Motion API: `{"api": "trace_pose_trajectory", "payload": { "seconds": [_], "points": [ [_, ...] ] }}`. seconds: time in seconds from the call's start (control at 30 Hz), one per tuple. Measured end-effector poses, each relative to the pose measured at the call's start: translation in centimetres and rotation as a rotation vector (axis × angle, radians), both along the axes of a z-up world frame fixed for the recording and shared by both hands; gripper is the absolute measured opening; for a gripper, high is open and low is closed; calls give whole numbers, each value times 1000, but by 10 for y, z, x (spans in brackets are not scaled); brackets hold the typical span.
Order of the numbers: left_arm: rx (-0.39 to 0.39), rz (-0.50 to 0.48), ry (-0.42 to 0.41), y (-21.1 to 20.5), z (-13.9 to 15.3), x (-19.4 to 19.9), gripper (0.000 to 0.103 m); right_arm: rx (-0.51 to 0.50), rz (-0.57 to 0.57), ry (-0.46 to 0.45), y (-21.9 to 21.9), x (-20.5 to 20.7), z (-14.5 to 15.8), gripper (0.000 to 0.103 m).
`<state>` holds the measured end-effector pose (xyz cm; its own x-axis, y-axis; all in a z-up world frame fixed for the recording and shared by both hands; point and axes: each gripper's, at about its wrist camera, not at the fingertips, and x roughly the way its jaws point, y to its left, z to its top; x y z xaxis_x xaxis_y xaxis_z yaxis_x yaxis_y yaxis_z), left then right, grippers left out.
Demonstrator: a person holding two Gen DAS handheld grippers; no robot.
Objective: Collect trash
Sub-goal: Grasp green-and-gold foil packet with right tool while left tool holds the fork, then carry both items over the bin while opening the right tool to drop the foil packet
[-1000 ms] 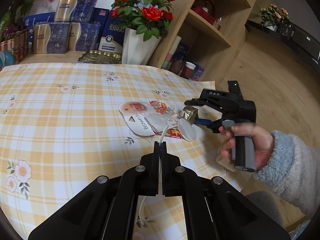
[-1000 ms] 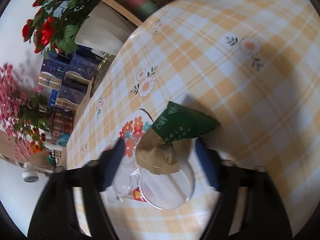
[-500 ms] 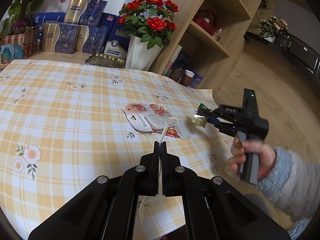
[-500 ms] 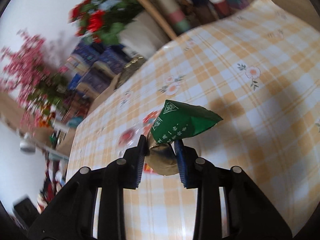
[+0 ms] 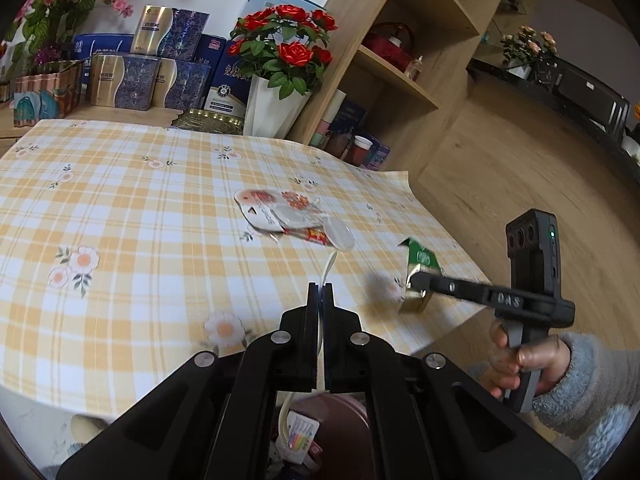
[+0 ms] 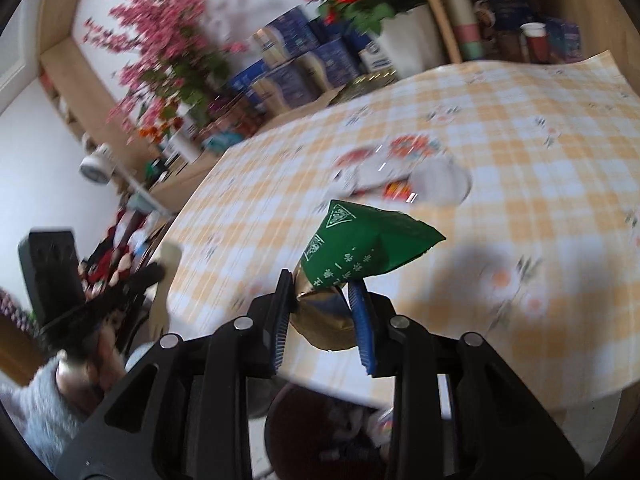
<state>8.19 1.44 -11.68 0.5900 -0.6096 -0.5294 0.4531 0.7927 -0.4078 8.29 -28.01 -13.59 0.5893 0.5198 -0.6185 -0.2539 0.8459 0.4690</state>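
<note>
My left gripper (image 5: 322, 290) is shut on a thin white strip (image 5: 331, 261) that runs through its jaws and hangs down over a dark brown bin (image 5: 344, 424) below the table edge. My right gripper (image 6: 320, 286) is shut on a green and gold wrapper (image 6: 360, 240), held in the air above the table's near edge; in the left wrist view the same right gripper (image 5: 412, 280) and wrapper (image 5: 422, 260) show at the right. A white package with a clear lid (image 5: 288, 220) lies flat on the checked tablecloth (image 5: 140, 220); in the blurred right wrist view this package (image 6: 400, 176) lies beyond the wrapper.
The bin (image 6: 320, 440) below holds several bits of rubbish. A white vase of red roses (image 5: 276, 104), stacked boxes (image 5: 140, 80) and a wooden shelf unit (image 5: 400, 60) stand behind the table. A hand in a grey fleece sleeve (image 5: 592, 392) holds the right gripper.
The right gripper closed on the green wrapper, lifted it off the table and rolled upright. Both grippers drew back toward the near table edge; the bin now shows below them.
</note>
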Motion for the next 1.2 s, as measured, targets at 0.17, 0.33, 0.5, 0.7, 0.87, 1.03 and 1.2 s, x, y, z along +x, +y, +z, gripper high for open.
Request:
{"api": "trace_pose_trajectory", "payload": {
  "seconds": [0.17,0.33,0.5,0.7,0.87,1.03,1.2],
  "points": [
    [7,-11,6,2,-3,-22,2,-24,100,45,24,-36,-15,31],
    [8,-18,7,4,-7,-40,2,-71,185,144,48,-62,-45,31],
    [6,-15,15,8,-11,-50,2,-125,203,244,63,-70,-76,31],
    [5,-7,13,12,-10,-54,2,-119,219,290,79,-65,-93,35],
    [10,-7,9,13,-10,-55,2,-86,215,259,83,-57,-88,48],
    [19,-14,8,13,-11,-54,2,-48,151,172,69,-57,-64,61],
    [56,-51,2,4,-21,-57,2,-173,45,-7,43,-70,-34,75]
  ]
}}
